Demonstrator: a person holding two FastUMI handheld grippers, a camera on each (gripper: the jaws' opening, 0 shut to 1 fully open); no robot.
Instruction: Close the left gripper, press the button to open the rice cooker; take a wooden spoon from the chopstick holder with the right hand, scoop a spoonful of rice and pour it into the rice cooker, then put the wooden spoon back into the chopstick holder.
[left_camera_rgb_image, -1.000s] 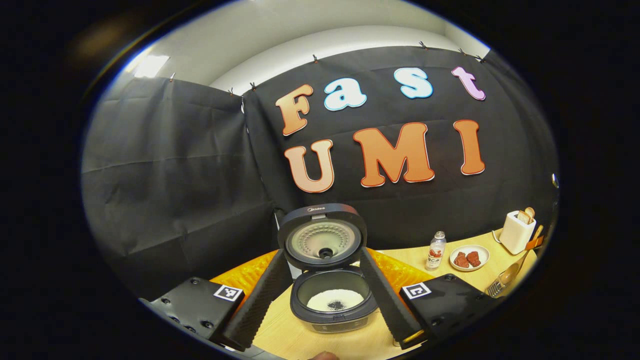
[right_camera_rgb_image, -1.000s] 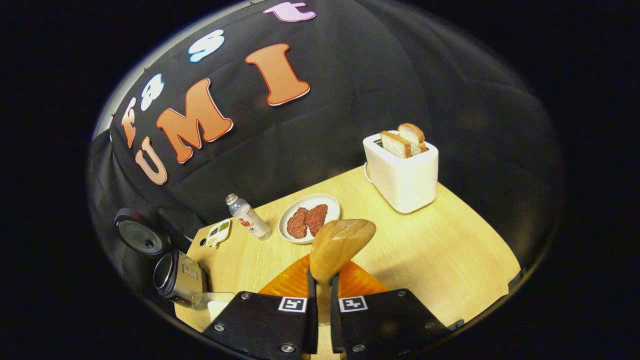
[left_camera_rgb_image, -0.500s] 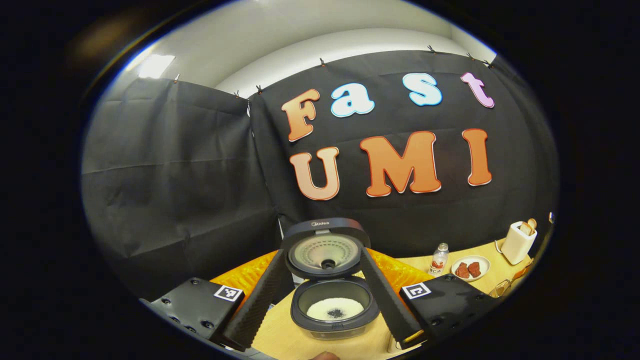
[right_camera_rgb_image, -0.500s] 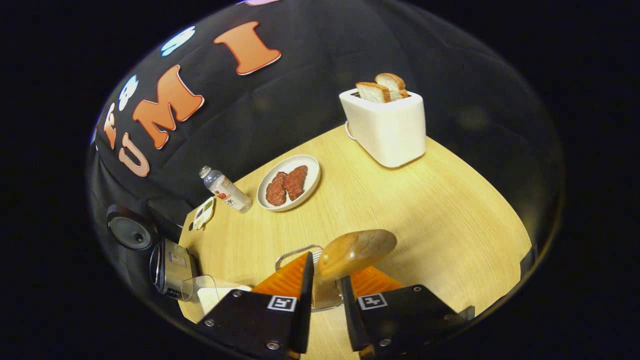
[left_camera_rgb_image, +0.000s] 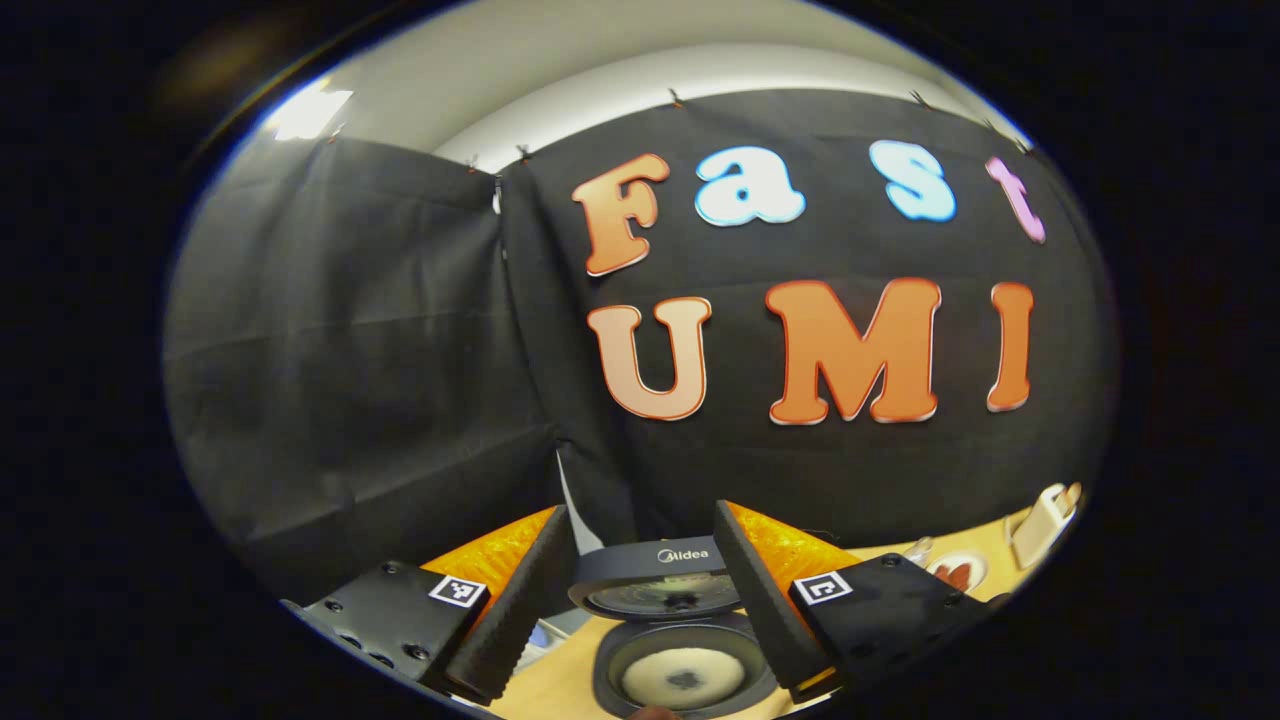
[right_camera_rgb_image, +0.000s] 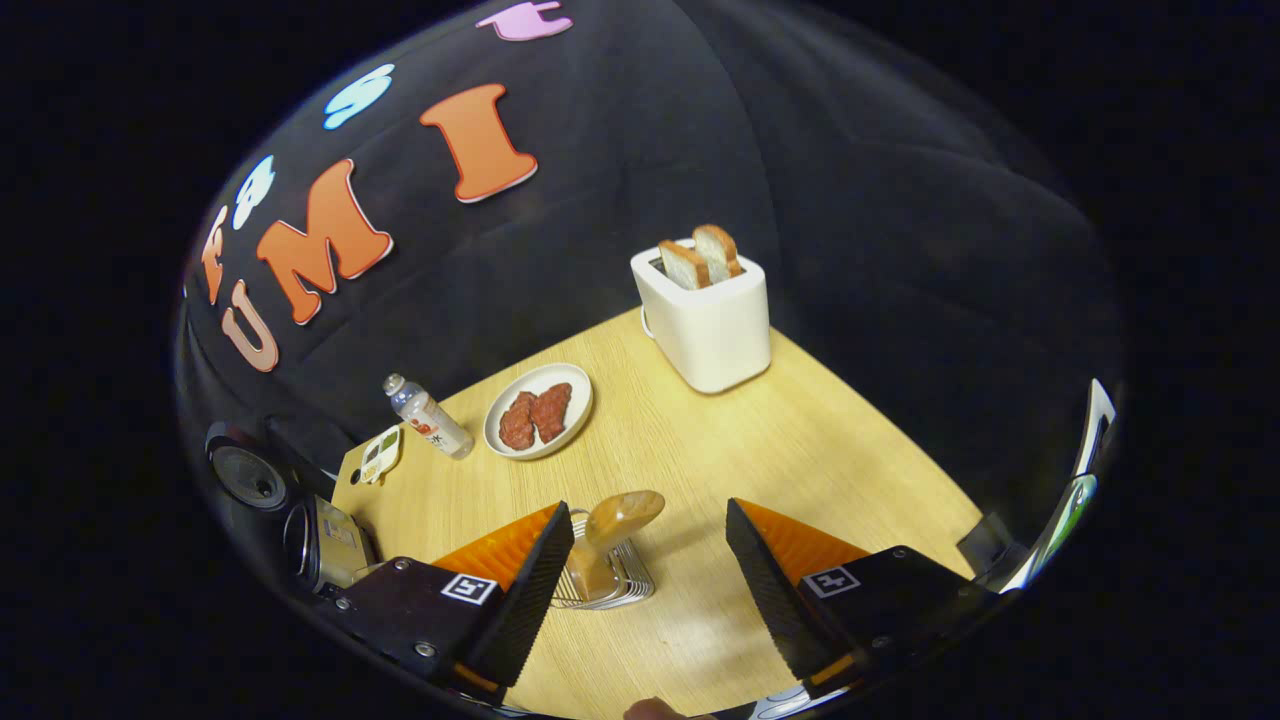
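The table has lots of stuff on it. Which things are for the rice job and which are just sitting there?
For the job:
rice cooker, lid up, rice inside
wooden spoon, standing in the chopstick holder
right gripper, open
left gripper, open

Just sitting there:
toaster with bread
plate of meat
small bottle

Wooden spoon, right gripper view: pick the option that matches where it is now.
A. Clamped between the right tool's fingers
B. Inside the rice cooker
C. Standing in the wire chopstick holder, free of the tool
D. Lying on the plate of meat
C. The wooden spoon stands in the wire chopstick holder, while the right tool is spread wide with neither finger touching it.
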